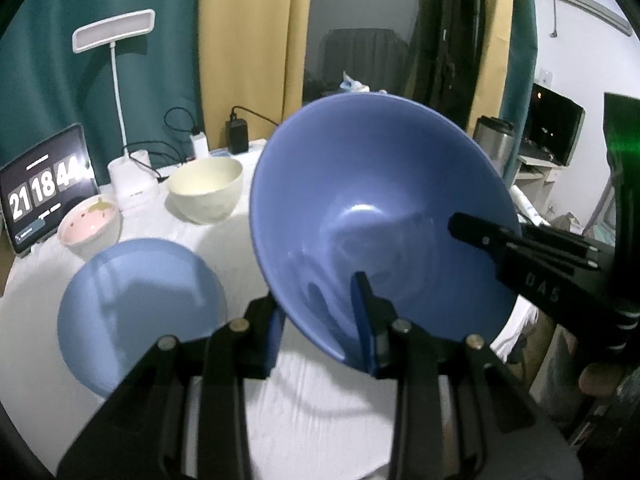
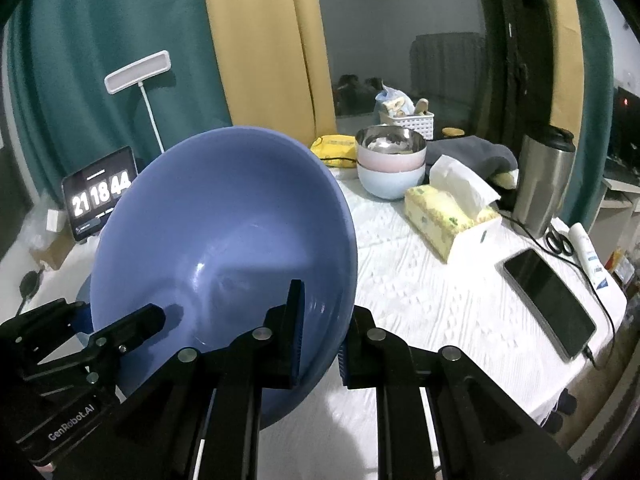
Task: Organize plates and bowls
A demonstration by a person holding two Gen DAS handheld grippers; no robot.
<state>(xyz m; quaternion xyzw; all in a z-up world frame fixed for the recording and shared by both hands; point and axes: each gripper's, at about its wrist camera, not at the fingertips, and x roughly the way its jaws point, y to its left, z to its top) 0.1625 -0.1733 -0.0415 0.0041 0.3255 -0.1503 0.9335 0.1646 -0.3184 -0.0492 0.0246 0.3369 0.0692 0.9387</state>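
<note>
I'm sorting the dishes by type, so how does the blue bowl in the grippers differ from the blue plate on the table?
The blue bowl is deep with steep sides; the blue plate is shallow. The bowl is held up off the table and tilted, its rim clamped by the left gripper and the right gripper; the plate lies flat on the white cloth, untouched. The bowl looks a deeper blue, the plate paler. Both are plain, round and empty.

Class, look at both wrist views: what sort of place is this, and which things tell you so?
Probably a room in a home, with a table used as a desk: curtains over a dark window, a desk lamp, a tablet clock, and a tissue box and phone on the white tablecloth.
</note>
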